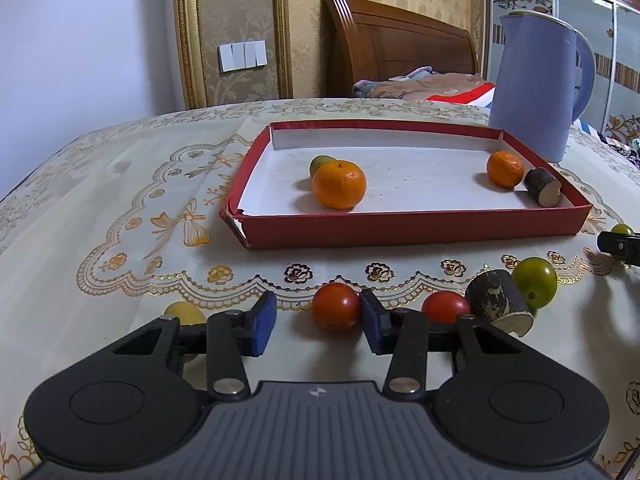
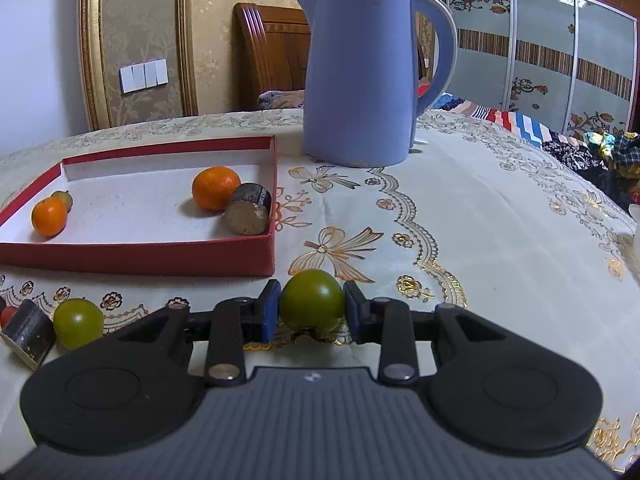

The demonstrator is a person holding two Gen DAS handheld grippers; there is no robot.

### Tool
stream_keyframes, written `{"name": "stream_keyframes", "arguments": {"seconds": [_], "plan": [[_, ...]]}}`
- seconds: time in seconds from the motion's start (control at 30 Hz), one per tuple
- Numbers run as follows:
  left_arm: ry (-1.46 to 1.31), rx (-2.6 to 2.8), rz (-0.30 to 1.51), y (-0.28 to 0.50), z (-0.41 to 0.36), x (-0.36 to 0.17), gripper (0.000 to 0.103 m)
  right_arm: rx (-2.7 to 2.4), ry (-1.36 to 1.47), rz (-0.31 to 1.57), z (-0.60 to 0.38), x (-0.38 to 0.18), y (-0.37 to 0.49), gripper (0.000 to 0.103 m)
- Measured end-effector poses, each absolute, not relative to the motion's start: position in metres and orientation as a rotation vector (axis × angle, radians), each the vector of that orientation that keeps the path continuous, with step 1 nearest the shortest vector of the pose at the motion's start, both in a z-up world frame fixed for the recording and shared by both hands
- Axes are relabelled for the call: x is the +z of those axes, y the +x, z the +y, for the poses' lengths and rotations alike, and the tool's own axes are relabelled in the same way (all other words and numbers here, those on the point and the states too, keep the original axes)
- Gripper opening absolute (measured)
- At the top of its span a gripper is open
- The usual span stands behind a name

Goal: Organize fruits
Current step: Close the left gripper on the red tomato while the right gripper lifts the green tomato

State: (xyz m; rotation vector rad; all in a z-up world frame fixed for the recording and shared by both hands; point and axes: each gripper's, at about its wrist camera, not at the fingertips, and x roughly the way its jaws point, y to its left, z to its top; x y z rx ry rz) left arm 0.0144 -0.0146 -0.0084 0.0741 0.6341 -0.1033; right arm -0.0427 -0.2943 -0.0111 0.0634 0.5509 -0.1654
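A red tray (image 1: 404, 229) with a white floor holds two oranges (image 1: 339, 184) (image 1: 505, 168), a small green fruit (image 1: 321, 163) and a dark cut piece (image 1: 543, 187). My left gripper (image 1: 318, 320) is open, low over the cloth; a red tomato (image 1: 335, 305) lies just beyond its right pad. Another red tomato (image 1: 446, 306), a dark cut piece (image 1: 499, 302), a green fruit (image 1: 534, 282) and a yellow fruit (image 1: 184, 313) lie on the cloth nearby. My right gripper (image 2: 310, 310) is shut on a green fruit (image 2: 311, 305) just right of the tray's (image 2: 160, 258) front right corner.
A tall blue kettle (image 2: 360, 72) stands behind the tray's right end. The table has a cream embroidered cloth (image 2: 480, 220). A wooden bed headboard (image 1: 396, 40) and wardrobe doors (image 2: 540, 60) are behind. Another green fruit (image 2: 78, 322) and a dark piece (image 2: 28, 334) lie left of my right gripper.
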Motion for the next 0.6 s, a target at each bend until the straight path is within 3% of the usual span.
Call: {"name": "stream_keyframes", "arguments": {"seconds": [0.33, 0.6], "plan": [[0.086, -0.110, 0.625, 0.0120, -0.0169, -0.0070, 0.026, -0.169, 0.096, 0.544, -0.2998, -0.0110, -0.0442, 0.031], [0.074, -0.102, 0.620, 0.0109, -0.0154, -0.0062, 0.025, -0.172, 0.104, 0.541, -0.3020, -0.0111, -0.0441, 0.031]]}}
